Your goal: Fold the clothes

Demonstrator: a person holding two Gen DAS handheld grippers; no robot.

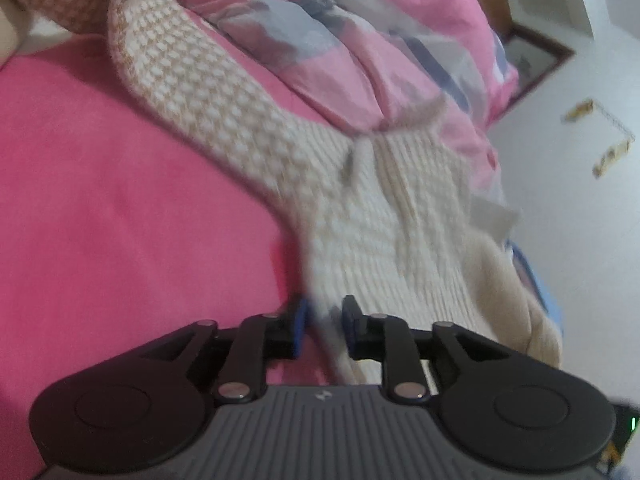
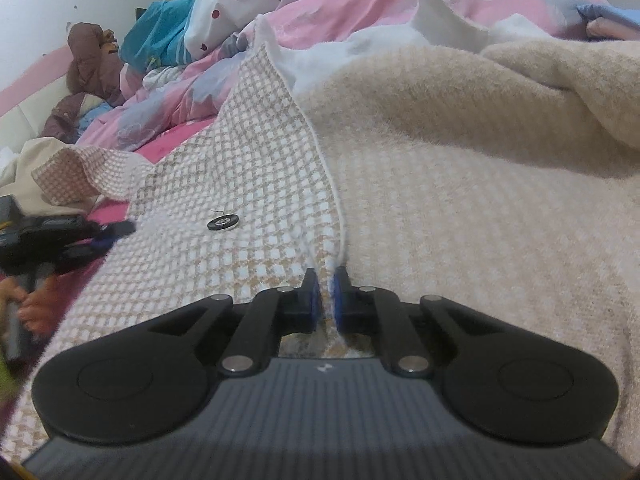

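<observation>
Right claw (image 2: 325, 296) on nubby checked knit (image 2: 240, 168)

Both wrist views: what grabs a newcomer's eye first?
In the right view, the right gripper is pinched shut on the edge of a checked cardigan, right where it meets a fuzzy beige garment; a black button sits just to its left. In the left view, the left gripper has fabric between slightly parted jaws, and the cardigan's sleeve trails across a bright pink sheet.
</observation>
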